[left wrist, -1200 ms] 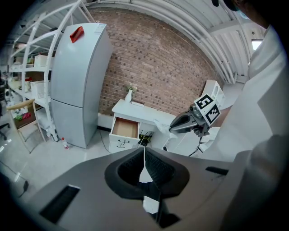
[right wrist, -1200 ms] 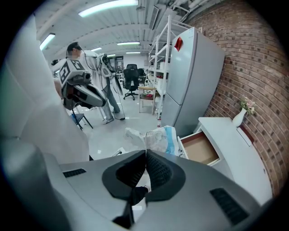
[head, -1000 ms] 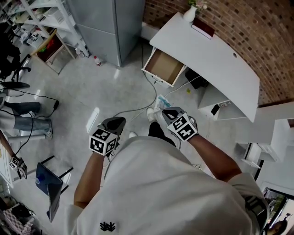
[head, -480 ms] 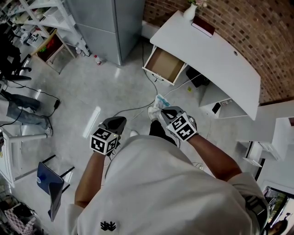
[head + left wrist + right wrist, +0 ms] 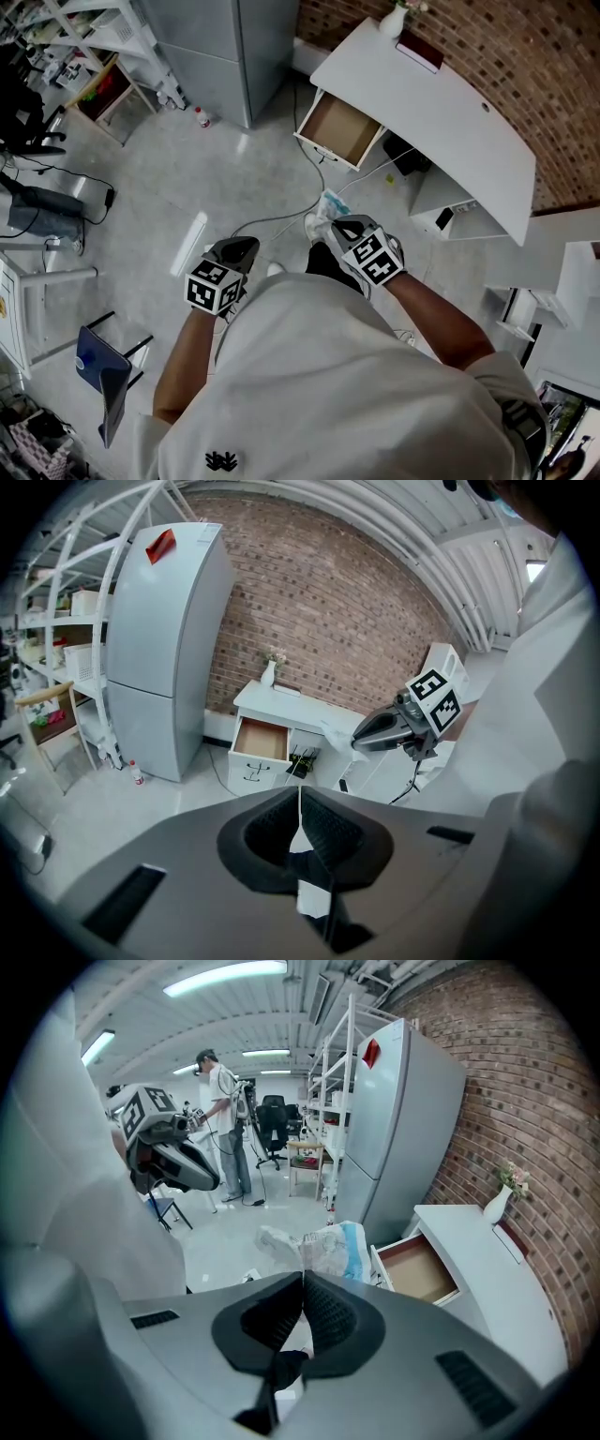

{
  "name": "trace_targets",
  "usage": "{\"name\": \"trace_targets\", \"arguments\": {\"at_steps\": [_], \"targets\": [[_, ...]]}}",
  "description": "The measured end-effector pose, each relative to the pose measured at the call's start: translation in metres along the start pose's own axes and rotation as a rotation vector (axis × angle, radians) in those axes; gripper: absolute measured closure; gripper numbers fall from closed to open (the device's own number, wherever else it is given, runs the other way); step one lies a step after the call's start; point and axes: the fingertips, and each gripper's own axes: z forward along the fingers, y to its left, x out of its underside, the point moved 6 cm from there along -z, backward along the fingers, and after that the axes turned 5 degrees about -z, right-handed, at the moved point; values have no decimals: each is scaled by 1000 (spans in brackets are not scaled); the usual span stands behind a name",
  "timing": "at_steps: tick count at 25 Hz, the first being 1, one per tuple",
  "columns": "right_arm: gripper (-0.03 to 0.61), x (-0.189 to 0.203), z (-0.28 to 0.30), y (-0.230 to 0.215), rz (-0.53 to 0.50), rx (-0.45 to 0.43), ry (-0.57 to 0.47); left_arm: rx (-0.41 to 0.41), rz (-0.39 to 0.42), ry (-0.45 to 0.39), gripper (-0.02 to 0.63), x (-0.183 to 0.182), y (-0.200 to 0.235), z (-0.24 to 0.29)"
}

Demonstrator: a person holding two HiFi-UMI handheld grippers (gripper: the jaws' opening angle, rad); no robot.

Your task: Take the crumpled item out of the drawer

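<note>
My right gripper [image 5: 330,226] is shut on the crumpled white and blue item [image 5: 323,207], held in the air well short of the desk. In the right gripper view the item [image 5: 319,1245] bulges out just past the closed tips of the right gripper [image 5: 303,1275]. The wooden drawer [image 5: 339,131] stands pulled out of the white desk [image 5: 450,122], and its inside looks bare. My left gripper [image 5: 234,251] hangs beside my body, shut with nothing in it [image 5: 300,789]. The drawer [image 5: 261,741] shows far off in the left gripper view.
A tall grey fridge [image 5: 225,47] stands left of the desk, with a cable [image 5: 281,221] trailing over the floor. A white vase [image 5: 394,21] sits on the desk's far end. Shelving [image 5: 103,56] and a small blue seat [image 5: 94,366] are to the left. A person [image 5: 221,1129] stands far behind.
Both grippers have held nearly still, the right one keeping the crumpled item. The view has drifted slightly, and the legs at the far left have moved out of sight.
</note>
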Motion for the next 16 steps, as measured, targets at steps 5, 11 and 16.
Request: {"name": "trace_targets", "arguments": {"at_steps": [5, 11, 16], "targets": [[549, 1, 6, -6, 0, -6, 4, -5, -10, 12, 586, -2, 3, 4], [549, -2, 15, -21, -5, -8, 1, -22, -17, 13, 586, -8, 12, 9], [549, -7, 21, -47, -14, -7, 0, -27, -21, 13, 586, -25, 17, 20]]}}
